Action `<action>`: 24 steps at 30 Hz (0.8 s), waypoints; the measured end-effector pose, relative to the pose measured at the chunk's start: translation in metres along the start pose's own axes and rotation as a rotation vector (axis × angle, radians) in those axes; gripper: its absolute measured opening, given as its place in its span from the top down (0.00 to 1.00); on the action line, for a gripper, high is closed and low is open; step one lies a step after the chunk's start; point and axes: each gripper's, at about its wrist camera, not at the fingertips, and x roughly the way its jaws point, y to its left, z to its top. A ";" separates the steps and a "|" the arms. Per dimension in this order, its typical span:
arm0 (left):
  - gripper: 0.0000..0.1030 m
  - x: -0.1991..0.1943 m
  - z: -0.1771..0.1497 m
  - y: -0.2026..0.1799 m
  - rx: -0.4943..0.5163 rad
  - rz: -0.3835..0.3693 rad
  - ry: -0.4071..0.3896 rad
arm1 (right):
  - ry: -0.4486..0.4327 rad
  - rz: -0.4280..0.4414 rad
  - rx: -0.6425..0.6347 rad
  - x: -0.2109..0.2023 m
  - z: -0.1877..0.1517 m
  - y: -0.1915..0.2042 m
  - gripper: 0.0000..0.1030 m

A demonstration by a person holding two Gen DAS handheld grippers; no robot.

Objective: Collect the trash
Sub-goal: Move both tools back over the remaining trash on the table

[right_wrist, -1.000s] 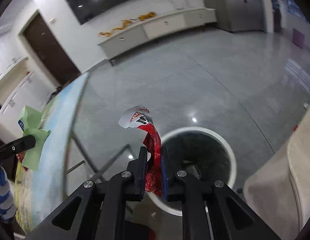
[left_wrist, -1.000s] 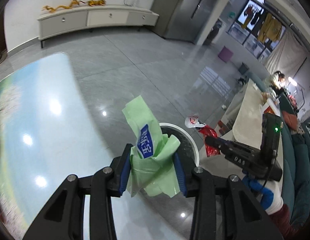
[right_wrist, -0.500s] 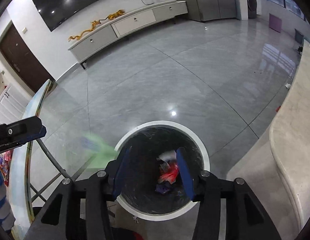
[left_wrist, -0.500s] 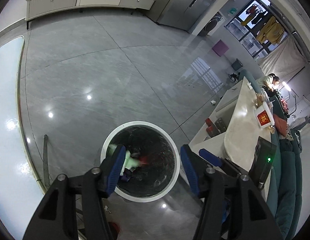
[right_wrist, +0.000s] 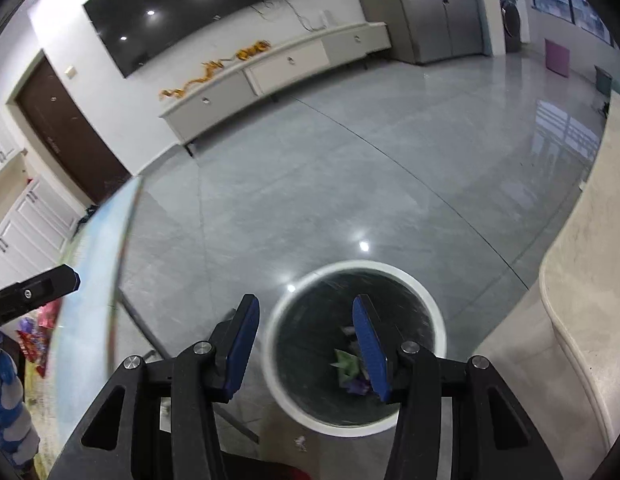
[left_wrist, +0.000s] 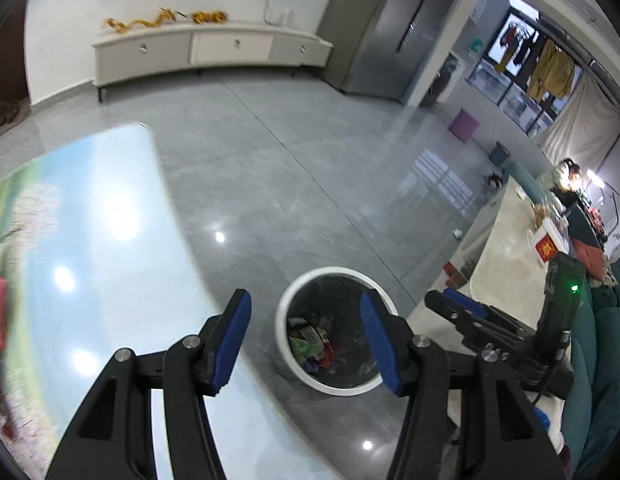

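Observation:
A round white-rimmed trash bin (left_wrist: 284,322) stands on the grey floor; it also shows in the right wrist view (right_wrist: 437,320). Inside lie crumpled wrappers, a green one (left_wrist: 302,346) and red and purple ones; the green wrapper also shows in the right wrist view (right_wrist: 345,362). My left gripper (left_wrist: 304,340) is open and empty, above the table's edge beside the bin. My right gripper (right_wrist: 306,348) is open and empty above the bin. Each gripper shows in the other's view: the right one (left_wrist: 461,308), the left one (right_wrist: 50,286).
A glossy table with a blue-and-green printed top (left_wrist: 90,240) lies left of the bin. More wrappers (right_wrist: 34,340) lie at its far left. A beige marble counter (right_wrist: 589,280) stands right of the bin. A white TV cabinet (left_wrist: 206,50) lines the far wall.
Both grippers opened and dropped the green and red wrappers into the bin. The left gripper has since swung back left over the table's edge; the right has pulled back slightly.

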 end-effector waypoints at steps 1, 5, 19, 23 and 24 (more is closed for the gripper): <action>0.46 -0.009 -0.001 0.006 -0.005 0.007 -0.014 | -0.011 0.014 -0.015 -0.005 0.002 0.011 0.55; 0.46 -0.049 -0.014 0.034 -0.030 0.054 -0.079 | -0.044 0.062 -0.071 -0.020 0.008 0.046 0.55; 0.46 -0.165 -0.086 0.168 -0.216 0.266 -0.233 | -0.043 0.225 -0.241 -0.020 0.012 0.174 0.55; 0.46 -0.179 -0.106 0.213 -0.279 0.331 -0.228 | -0.007 0.258 -0.279 -0.004 0.004 0.201 0.55; 0.46 -0.179 -0.111 0.223 -0.296 0.343 -0.220 | 0.006 0.269 -0.292 0.001 0.003 0.210 0.55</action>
